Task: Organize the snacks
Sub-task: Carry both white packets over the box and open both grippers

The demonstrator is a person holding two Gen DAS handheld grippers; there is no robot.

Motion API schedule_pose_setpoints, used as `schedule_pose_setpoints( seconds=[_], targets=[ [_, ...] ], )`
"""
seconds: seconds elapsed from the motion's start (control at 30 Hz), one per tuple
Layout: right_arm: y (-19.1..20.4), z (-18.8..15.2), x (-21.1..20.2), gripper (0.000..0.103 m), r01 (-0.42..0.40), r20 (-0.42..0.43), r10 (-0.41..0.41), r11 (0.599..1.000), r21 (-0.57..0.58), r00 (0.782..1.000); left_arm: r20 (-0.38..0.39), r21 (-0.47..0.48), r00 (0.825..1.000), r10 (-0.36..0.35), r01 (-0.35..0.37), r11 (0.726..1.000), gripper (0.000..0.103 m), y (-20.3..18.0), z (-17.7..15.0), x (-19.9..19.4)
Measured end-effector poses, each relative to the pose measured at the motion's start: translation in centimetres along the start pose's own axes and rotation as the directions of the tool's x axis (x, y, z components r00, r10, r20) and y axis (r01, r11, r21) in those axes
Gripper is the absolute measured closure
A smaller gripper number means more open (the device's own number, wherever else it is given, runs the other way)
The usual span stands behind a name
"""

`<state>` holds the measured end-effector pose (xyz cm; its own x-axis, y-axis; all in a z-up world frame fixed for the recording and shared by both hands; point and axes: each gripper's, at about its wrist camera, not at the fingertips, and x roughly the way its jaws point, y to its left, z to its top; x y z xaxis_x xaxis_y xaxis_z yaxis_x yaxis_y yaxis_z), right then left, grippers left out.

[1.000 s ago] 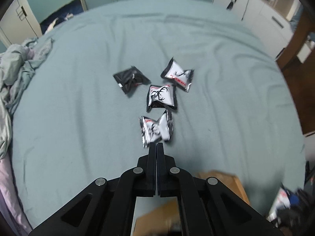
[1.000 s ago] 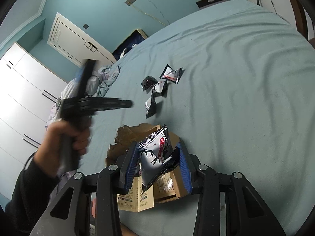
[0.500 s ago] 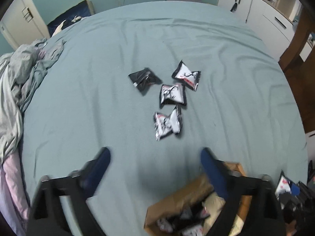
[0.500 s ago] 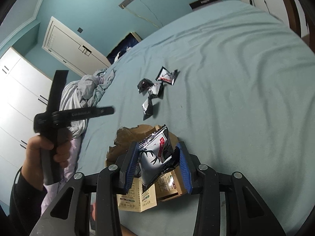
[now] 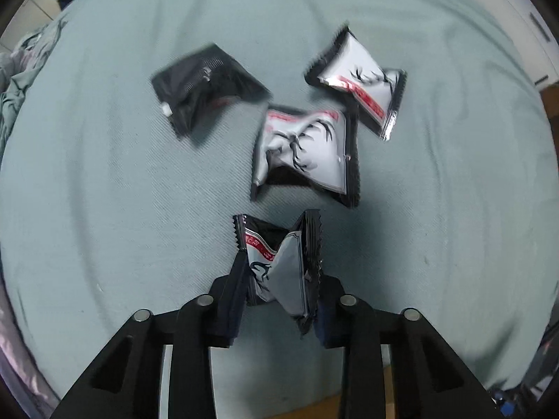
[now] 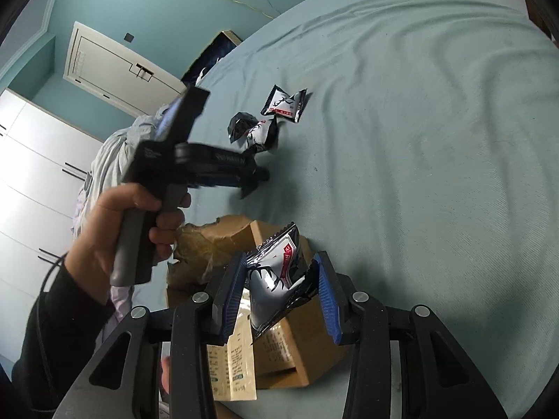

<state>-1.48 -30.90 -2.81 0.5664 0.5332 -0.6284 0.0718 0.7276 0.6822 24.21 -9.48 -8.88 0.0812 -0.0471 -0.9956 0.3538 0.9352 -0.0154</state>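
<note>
Left wrist: snack packet [image 5: 279,269] crumpled between the left gripper [image 5: 279,279] fingers

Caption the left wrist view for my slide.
Left gripper closing on a crumpled silver-and-black snack packet, three more packets beyond on the teal bedsheet.

Teal walls [image 6: 146,3], white panelled door [image 6: 115,70], white wardrobe [image 6: 31,174], bed with pale teal sheet [image 6: 436,139].

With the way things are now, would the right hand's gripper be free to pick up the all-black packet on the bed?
Probably not yet: the right gripper is shut on a snack packet, and the black packet lies farther off, unobstructed.
</note>
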Motion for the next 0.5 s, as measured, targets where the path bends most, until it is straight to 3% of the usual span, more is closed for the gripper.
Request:
schedule_pose_setpoints(
  seconds=[0.2, 0.4, 0.5],
  targets=[
    [-0.1, -0.2, -1.0, 0.065, -0.014, 0.008, 0.014, 1.000, 0.007, 1.000, 0.139, -0.055, 0.989, 0.048, -0.040, 0.998, 0.079, 2.3, -2.3, -4.9],
    [1.4, -1.3, -2.4, 0.065, 0.000, 0.042, 0.002, 0.999, -0.042, 0.999, 0.275, 0.012, 0.961, 0.039, -0.044, 0.999, 0.079, 1.5, -10.0, -11.8],
    [1.9, -1.8, -2.8, 0.065, 0.010, 0.054, -0.007, 0.998, -0.055, 0.999, 0.302, 0.051, 0.953, -0.018, 0.002, 0.999, 0.079, 0.4, -14.7, -13.5]
  ],
)
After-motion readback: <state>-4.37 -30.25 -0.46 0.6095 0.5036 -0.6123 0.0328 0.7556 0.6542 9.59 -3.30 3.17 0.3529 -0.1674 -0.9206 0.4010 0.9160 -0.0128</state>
